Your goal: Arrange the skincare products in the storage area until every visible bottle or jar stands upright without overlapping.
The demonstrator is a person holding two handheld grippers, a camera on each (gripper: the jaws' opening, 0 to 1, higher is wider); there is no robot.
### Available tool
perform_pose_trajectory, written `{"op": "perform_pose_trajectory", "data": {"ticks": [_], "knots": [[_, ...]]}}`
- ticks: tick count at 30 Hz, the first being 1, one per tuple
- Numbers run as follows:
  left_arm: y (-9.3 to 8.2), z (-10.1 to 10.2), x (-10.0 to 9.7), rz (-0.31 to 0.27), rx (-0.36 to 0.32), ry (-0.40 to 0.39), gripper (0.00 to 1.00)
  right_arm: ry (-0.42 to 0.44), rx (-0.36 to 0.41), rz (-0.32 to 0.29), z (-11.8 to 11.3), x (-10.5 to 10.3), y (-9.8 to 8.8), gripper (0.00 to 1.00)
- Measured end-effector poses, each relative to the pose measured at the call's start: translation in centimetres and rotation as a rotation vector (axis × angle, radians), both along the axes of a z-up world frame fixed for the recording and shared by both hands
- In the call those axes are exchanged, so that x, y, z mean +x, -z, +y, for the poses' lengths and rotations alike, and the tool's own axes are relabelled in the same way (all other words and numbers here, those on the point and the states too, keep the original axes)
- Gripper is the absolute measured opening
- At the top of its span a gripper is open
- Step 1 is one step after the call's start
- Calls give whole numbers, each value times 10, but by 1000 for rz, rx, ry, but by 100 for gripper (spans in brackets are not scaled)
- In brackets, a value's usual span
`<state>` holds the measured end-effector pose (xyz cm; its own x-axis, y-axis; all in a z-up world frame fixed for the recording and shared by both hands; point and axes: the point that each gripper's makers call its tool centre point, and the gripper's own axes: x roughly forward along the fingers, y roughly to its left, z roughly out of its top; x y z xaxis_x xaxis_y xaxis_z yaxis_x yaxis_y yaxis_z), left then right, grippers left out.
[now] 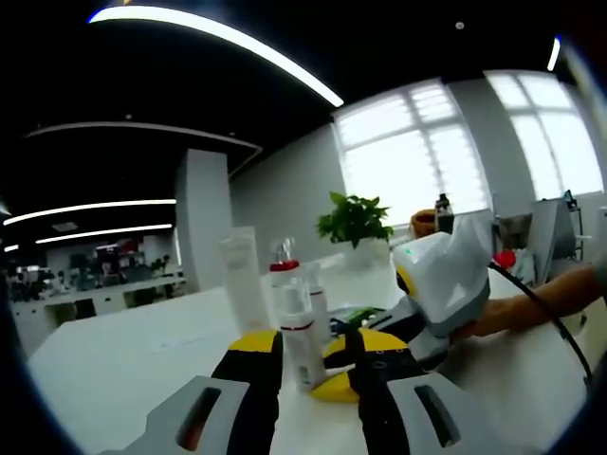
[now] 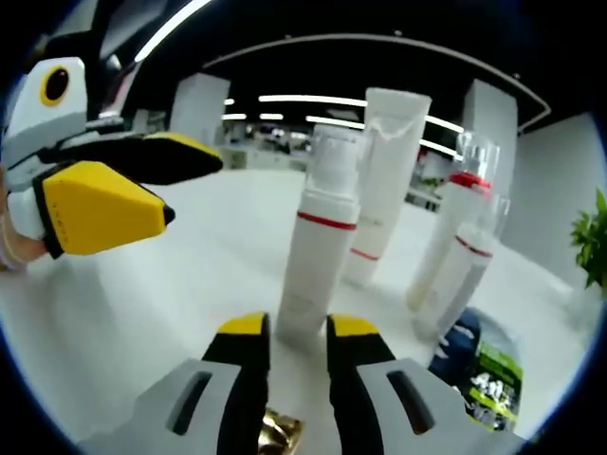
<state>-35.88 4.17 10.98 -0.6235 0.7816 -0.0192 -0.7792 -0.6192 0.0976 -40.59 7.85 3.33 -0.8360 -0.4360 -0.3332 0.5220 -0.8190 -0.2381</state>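
On the white table (image 2: 142, 313), everything clustered around one landmark: the pump bottle (image 2: 318, 261) with a red band, standing upright. Largest first: the tall white tube (image 2: 384, 180) stood just behind it, cap down. To the tube's right were two more red-trimmed bottles (image 2: 455, 242), both upright or nearly so, close together; whether they touched was unclear. A dark packet with green print (image 2: 484, 365) lay flat near those two. A gold-coloured item sat low between the right jaws, too cropped to identify.

Right gripper (image 2: 299, 332) was nearer: the pump bottle's base sat dead ahead between its jaw tips, long axis vertical, across the jaw line. The jaws flanked the base closely; contact couldn't be confirmed, so grasp state: cannot tell.

Left gripper (image 1: 313, 365) had the same bottle (image 1: 302, 336) ahead between its parted jaws, not gripping. In the right gripper view it sat off to the bottle's left, well apart.
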Motion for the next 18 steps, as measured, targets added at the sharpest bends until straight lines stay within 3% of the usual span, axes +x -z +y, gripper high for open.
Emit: {"op": "perform_pose_trajectory", "data": {"ticks": [18], "knots": [[4, 2, 1, 1, -19, 2, 30, 48, 8, 0, 9, -8, 3, 20]]}}
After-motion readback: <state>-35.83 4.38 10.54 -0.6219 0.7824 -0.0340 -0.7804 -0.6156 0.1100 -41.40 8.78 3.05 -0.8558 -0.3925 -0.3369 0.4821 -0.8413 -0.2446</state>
